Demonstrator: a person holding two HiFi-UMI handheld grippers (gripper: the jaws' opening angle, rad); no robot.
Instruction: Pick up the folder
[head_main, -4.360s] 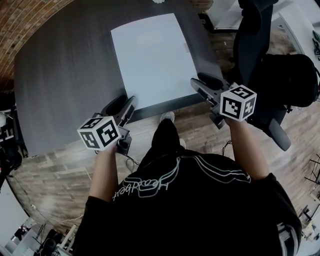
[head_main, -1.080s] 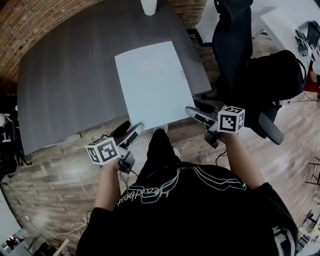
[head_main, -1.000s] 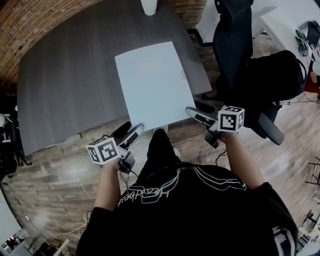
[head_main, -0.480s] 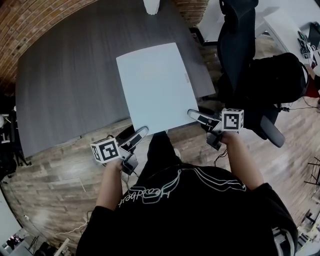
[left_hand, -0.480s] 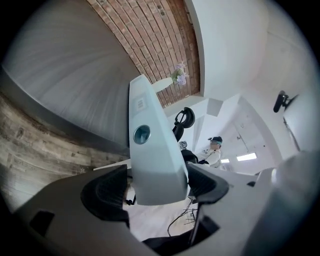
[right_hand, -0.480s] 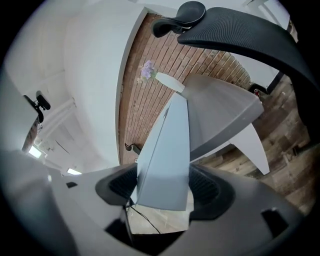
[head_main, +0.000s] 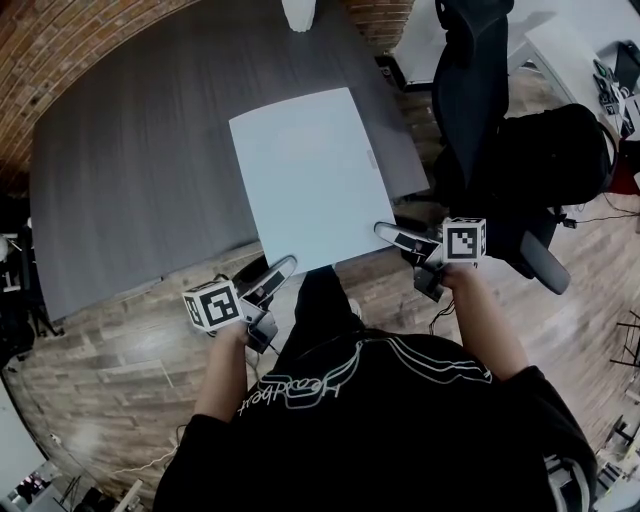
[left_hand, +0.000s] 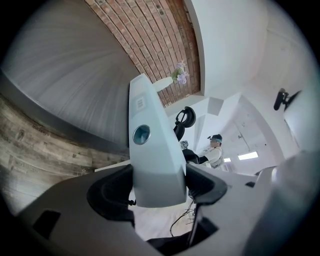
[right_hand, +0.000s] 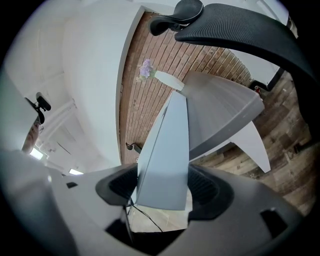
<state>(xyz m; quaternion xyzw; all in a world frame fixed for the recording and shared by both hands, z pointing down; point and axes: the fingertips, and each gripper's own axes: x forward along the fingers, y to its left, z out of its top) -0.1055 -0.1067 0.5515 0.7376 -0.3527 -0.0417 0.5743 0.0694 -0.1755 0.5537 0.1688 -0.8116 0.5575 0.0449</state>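
folder (head_main: 310, 175) is pinched at its two near corners. the left claw (head_main: 272, 266) has just been closing and squeezes one corner. the right claw (head_main: 390, 230) squeezes the other. the rest looks to lie on the gray table (head_main: 130, 150), poking over its edge. grabbing looks done; lifting is left.

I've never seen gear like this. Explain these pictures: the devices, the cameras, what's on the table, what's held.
No robot: a person holds a two-jaw gripper in each hand; the marker cubes are part of them. The top-down picture comes from a camera on the person's head; the other two from cameras riding on each gripper, looking along its jaws. A pale blue folder rests on the dark table, its near edge overhanging. The left gripper has just been closing its jaws and pinches the folder's near left corner; the right gripper pinches the near right corner.
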